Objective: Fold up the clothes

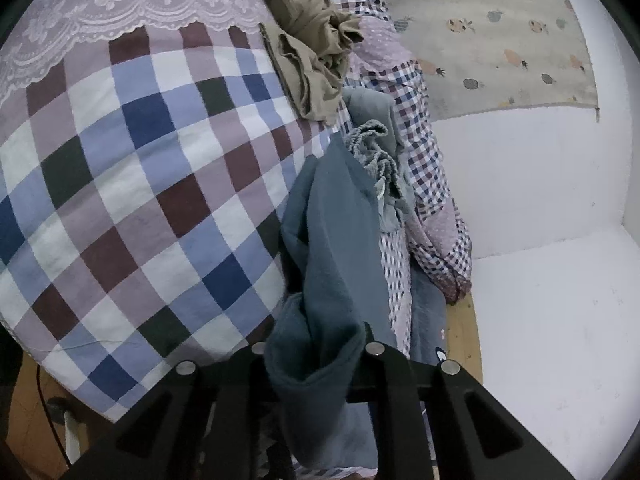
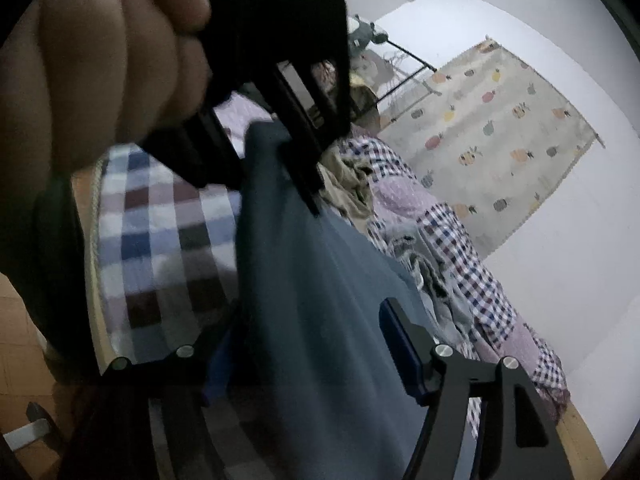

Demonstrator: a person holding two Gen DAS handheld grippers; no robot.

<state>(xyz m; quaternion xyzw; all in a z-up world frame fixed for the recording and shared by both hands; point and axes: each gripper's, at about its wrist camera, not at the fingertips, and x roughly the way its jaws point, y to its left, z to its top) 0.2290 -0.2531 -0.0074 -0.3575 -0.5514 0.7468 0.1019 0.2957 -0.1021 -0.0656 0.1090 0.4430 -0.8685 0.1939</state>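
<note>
One left hand-held gripper (image 1: 316, 360) pinching teal garment (image 1: 336, 232), right hand-held gripper (image 2: 304, 332) wide, hand (image 2: 104, 60) visible rightside only.

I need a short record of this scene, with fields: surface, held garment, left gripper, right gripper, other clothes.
surface: checked bedspread on a bed
held garment: dark teal garment, hanging bunched
left gripper: left gripper shut on the teal cloth
right gripper: right gripper open, jaws apart; the cloth lies between them, no pad visibly pressing on it
other clothes: khaki garment, small-checked shirt, crumpled on the bed by the wall
</note>
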